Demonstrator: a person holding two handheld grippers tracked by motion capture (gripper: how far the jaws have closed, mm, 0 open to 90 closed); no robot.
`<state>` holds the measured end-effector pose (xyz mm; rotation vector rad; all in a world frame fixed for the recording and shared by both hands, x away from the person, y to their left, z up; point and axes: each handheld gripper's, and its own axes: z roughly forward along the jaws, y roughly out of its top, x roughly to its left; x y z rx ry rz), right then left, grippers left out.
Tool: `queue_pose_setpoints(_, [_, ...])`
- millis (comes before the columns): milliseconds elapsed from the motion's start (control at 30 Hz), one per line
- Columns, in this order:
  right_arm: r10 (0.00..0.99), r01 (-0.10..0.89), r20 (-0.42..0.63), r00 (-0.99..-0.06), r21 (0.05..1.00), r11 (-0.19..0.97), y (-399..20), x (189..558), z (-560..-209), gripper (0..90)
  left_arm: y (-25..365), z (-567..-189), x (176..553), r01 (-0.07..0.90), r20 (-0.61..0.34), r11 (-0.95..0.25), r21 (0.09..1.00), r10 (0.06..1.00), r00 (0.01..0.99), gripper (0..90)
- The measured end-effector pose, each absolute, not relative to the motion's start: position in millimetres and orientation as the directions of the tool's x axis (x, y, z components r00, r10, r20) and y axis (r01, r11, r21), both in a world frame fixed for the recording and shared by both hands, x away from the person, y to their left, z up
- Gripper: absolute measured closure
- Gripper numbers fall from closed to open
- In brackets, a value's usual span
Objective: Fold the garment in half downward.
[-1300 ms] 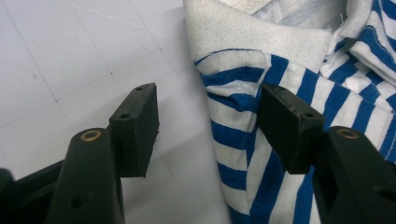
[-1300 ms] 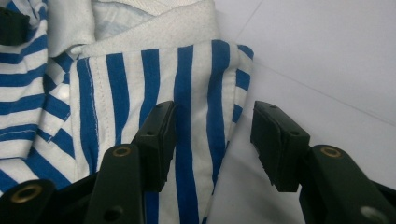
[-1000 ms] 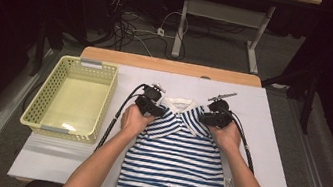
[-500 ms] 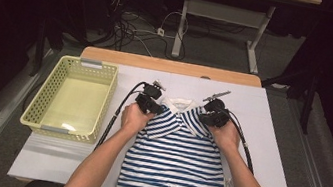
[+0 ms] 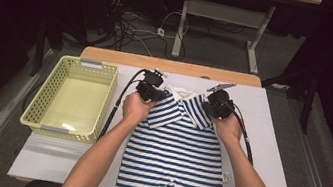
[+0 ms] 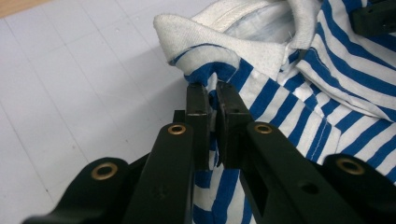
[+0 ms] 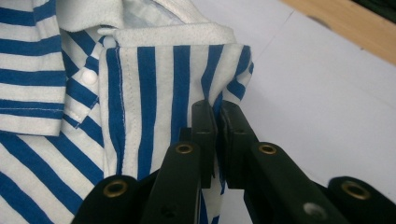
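The left gripper (image 6: 211,88) and right gripper (image 7: 215,108) are each clamped on a shoulder fold of the striped romper (image 5: 178,151), pinching both sides evenly so it can hang straight when raised; it lies on the white mat (image 5: 273,141) beside the basket (image 5: 42,99).

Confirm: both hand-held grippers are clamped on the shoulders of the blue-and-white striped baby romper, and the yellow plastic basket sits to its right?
Not quite. The high view shows the yellow plastic basket to the left of the blue-and-white striped baby romper, not the right. The rest holds: the left hand-held gripper and right hand-held gripper are each clamped on a shoulder.
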<state>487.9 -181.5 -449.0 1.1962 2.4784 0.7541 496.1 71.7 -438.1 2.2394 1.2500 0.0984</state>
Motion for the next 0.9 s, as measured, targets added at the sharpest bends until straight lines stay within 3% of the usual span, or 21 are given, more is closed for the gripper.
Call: queue_pose_setpoints(900, [0.718,0.554,-0.045,-0.695,0.603,0.574,-187.5,439.7,-455.0,86.4,74.1,-442.2,449.2,0.729,-0.245,-0.459,0.507,0.734,0.633,82.7])
